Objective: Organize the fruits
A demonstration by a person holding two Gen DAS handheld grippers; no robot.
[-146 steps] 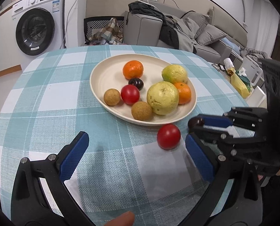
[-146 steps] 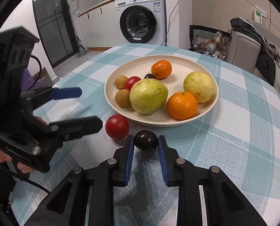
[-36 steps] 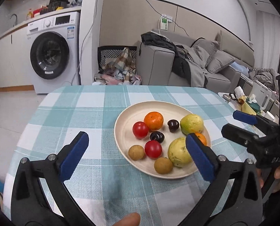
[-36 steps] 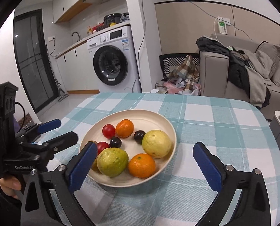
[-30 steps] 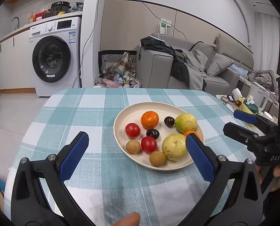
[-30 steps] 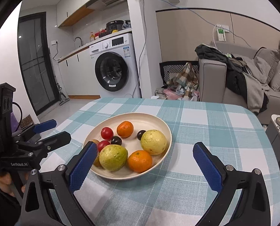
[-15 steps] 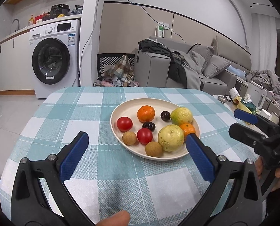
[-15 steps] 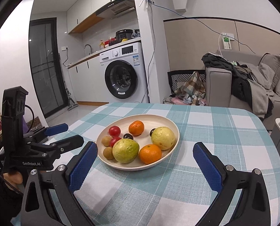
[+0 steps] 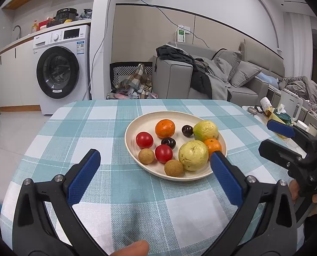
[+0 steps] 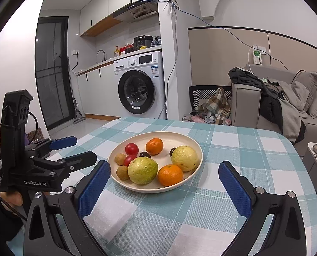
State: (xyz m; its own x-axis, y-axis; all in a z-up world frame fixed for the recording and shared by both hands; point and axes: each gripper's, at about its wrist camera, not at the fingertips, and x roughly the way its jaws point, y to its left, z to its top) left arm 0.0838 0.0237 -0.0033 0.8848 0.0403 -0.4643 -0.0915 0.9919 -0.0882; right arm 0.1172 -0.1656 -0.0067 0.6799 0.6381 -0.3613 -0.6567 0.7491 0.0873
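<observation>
A cream plate (image 9: 145, 121) (image 10: 175, 136) sits on the checked tablecloth and holds all the fruit: two yellow-green guavas (image 9: 193, 155) (image 10: 142, 170), two oranges (image 9: 165, 128) (image 10: 170, 175), two red tomatoes (image 9: 144, 140) (image 10: 131, 148), two dark plums (image 9: 168, 142) (image 10: 145, 154) and two brown longans (image 9: 146, 156) (image 10: 122, 172). My left gripper (image 9: 156, 172) is open and empty, held back from the plate's near side. My right gripper (image 10: 164, 183) is open and empty, also short of the plate. Each gripper shows in the other's view, at the right (image 9: 273, 136) and the left (image 10: 73, 150).
The round table (image 9: 98, 115) has a teal-and-white checked cloth. Beyond it stand a washing machine (image 9: 60, 72), a grey sofa (image 9: 201, 76) with clothes, and a small side table (image 9: 263, 111) with clutter at the right.
Earlier a tomato and a plum lay off the plate, the plum in my right gripper; both are now on it. Both grippers have pulled back and tilted up, staying open.
</observation>
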